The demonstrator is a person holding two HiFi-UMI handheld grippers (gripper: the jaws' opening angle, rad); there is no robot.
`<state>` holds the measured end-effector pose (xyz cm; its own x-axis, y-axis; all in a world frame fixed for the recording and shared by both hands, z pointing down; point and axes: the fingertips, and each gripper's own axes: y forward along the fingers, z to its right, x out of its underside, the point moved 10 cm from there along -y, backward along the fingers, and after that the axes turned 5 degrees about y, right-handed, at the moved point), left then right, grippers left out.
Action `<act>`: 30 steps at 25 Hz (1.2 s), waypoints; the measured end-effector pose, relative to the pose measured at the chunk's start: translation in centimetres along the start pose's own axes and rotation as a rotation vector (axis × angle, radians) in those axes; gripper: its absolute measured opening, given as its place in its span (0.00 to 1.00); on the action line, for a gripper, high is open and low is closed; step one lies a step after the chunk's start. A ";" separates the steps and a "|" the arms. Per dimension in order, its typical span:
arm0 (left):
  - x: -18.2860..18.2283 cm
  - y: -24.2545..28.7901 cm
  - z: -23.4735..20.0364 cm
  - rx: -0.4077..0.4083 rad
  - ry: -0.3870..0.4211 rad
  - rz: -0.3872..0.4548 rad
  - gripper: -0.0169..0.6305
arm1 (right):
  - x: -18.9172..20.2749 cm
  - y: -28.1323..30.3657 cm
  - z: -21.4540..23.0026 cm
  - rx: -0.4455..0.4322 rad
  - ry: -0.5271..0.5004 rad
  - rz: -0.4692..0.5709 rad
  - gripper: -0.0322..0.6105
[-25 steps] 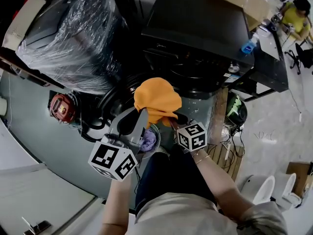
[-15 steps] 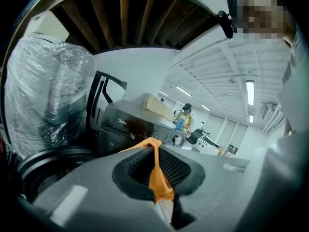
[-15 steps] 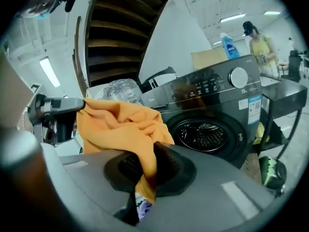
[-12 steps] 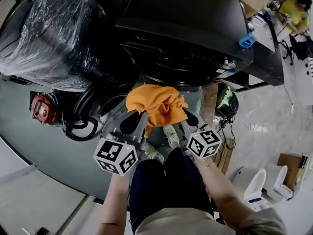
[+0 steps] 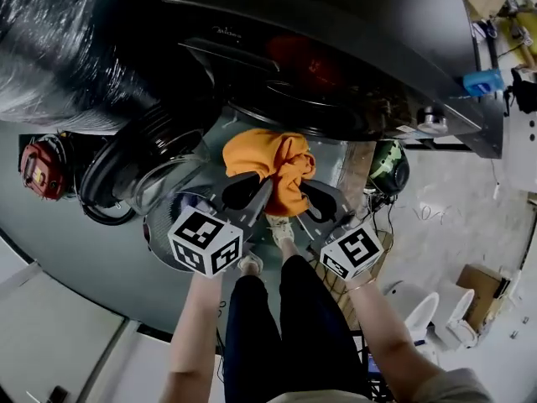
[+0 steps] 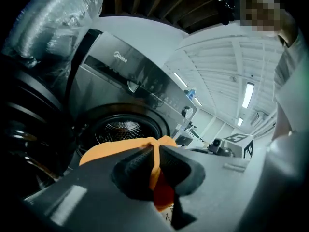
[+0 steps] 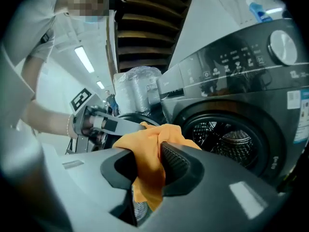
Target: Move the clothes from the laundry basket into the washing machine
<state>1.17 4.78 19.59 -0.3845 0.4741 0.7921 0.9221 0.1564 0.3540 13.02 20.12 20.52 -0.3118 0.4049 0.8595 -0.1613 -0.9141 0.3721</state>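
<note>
An orange cloth (image 5: 270, 168) hangs bunched in the air in front of the washing machine (image 5: 336, 65). My left gripper (image 5: 254, 193) is shut on its left edge (image 6: 154, 156). My right gripper (image 5: 309, 198) is shut on its right side (image 7: 148, 166). The machine's round opening (image 7: 227, 137) gapes just beyond the cloth, with the steel drum (image 6: 119, 127) showing inside. Its door (image 5: 117, 170) is swung open to the left. The laundry basket (image 5: 172, 217) sits below my left gripper, mostly hidden by it.
A large plastic-wrapped bulk (image 5: 67, 49) stands left of the machine. A red object (image 5: 42, 166) lies on the floor at the far left. The person's legs and shoes (image 5: 281, 229) stand right under the grippers. A green object (image 5: 388, 168) sits right of the machine.
Both grippers have carried the orange cloth forward and closer to the machine's opening. The head view has moved nearer the machine, and the basket has slid under the left gripper.
</note>
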 end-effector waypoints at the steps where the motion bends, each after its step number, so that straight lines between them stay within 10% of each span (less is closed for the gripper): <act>1: 0.6 1.0 -0.7 0.021 -0.004 -0.007 0.09 | 0.6 0.8 0.5 0.002 -0.034 -0.019 0.23; 8: 4.6 5.8 -4.2 0.153 -0.116 -0.051 0.09 | 4.2 4.9 4.4 0.004 -0.294 -0.108 0.47; 14: 7.3 8.4 -4.9 0.264 -0.004 -0.219 0.08 | 7.2 7.2 5.8 -0.122 -0.499 -0.271 0.53; 23: 8.8 12.0 -6.9 0.281 -0.027 -0.109 0.21 | 10.4 9.0 9.4 0.039 -0.299 -0.181 0.32; 30: 9.9 11.6 -9.1 0.016 -0.019 0.071 0.27 | 9.4 10.3 12.8 0.272 -0.186 -0.043 0.29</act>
<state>7.67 3.39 36.03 -0.3177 0.5004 0.8054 0.9475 0.1355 0.2896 20.40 14.21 36.86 -0.1296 0.4555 0.8807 0.0932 -0.8787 0.4682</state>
